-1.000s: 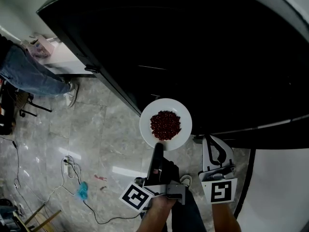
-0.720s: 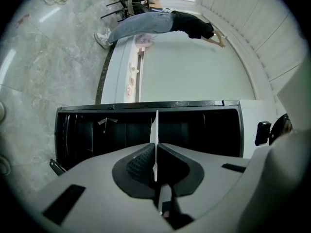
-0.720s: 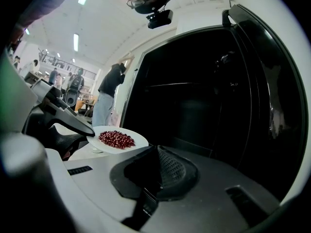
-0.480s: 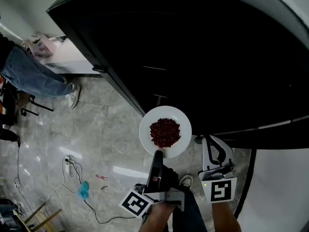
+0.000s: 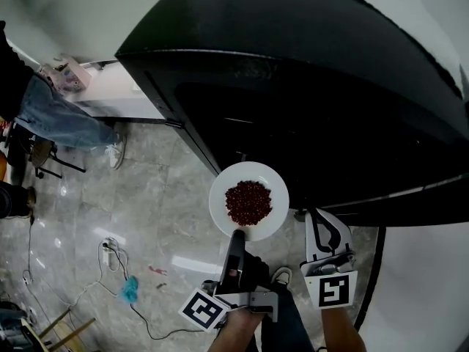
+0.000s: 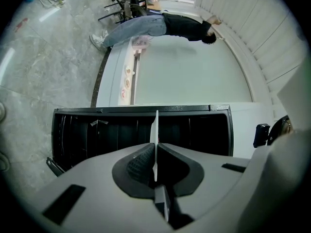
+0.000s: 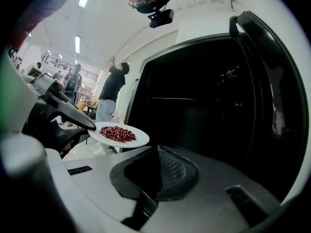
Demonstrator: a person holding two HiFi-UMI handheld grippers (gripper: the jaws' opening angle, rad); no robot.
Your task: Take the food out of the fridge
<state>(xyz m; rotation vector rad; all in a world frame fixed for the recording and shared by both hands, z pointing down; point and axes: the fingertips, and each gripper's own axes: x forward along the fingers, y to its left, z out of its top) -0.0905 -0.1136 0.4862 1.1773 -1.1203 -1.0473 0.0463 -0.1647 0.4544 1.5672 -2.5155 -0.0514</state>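
Note:
A white plate (image 5: 220, 196) heaped with red beans (image 5: 248, 202) hangs level in front of the black fridge (image 5: 308, 108). My left gripper (image 5: 238, 235) is shut on its near rim. In the left gripper view the plate (image 6: 156, 130) shows edge-on as a thin white line clamped between the pads of the left gripper (image 6: 155, 164). My right gripper (image 5: 320, 215) hovers just right of the plate, shut and holding nothing. From the right gripper view the plate (image 7: 138, 141) and beans (image 7: 117, 134) lie to the left of the right gripper (image 7: 154, 152), before the dark fridge interior (image 7: 194, 106).
A person in jeans (image 5: 51, 116) stands at a white counter (image 5: 110, 90) left of the fridge. Cables (image 5: 110, 251) and a blue object (image 5: 130, 290) lie on the marble floor. A white panel (image 5: 425, 284) fills the lower right.
Both grippers have risen a little, the plate still held by the left one. The head view has shifted, so more of the fridge's top shows.

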